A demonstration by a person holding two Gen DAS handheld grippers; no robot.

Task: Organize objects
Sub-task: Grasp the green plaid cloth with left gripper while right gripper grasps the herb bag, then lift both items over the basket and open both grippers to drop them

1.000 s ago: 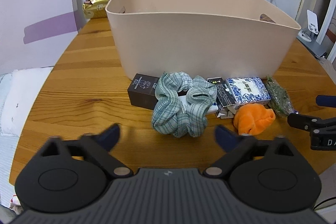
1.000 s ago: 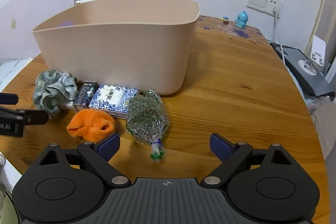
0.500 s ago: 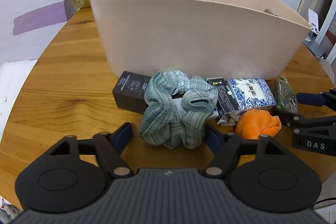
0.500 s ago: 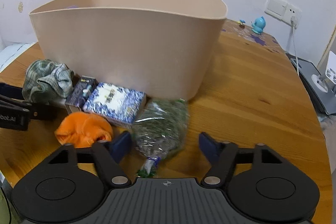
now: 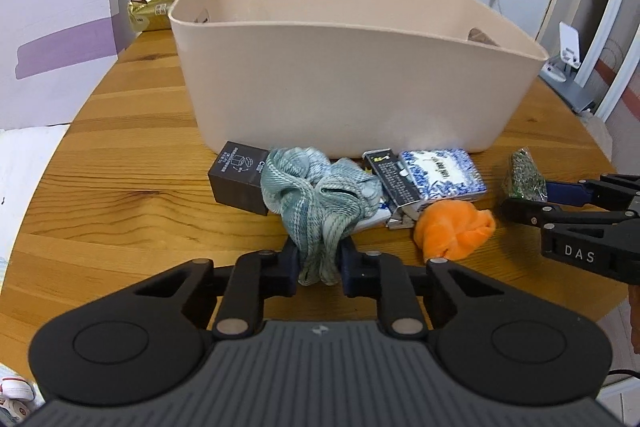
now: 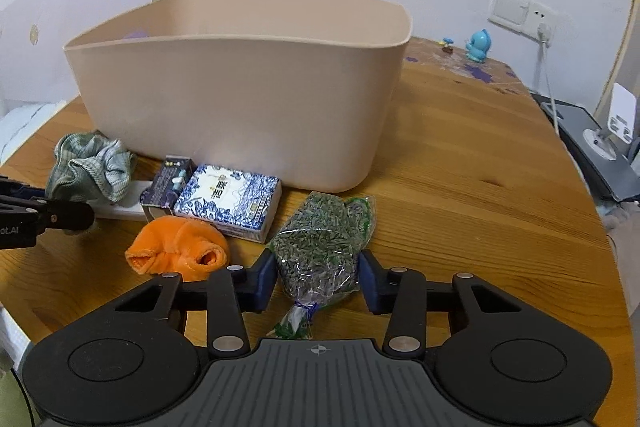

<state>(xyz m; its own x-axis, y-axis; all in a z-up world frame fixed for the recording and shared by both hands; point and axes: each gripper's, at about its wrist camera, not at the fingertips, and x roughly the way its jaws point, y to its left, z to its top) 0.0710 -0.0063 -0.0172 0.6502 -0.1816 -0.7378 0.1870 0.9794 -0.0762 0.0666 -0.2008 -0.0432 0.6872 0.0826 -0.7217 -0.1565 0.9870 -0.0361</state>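
Compared with a second ago, when both sets of jaws were spread wide and held back from the clutter, a clear change is seen: the left gripper (image 5: 319, 267) is now clamped on the near fold of the green plaid cloth (image 5: 320, 195), and the right gripper (image 6: 318, 281) has been brought down around the bag of dried herbs (image 6: 324, 243), its blue pads just beside the bag's flanks. Whether the bag is actually pinched cannot be told, since a thin gap may remain on either side. It is judged that two pickups are being started at once, with the beige bin (image 5: 352, 75) directly behind as the likely destination. The cloth is still draped over the black box (image 5: 238, 179) on the wooden table (image 5: 120, 155), so nothing has yet been lifted. The blue-and-white packet (image 6: 230, 201), the small dark carton (image 6: 168, 183) and the orange cloth (image 6: 178, 251) lie untouched between the two tools. Both grippers are held low and roughly level, pointed toward the bin wall, the left one seen at the edge of the right wrist view and the right one likewise in the left.
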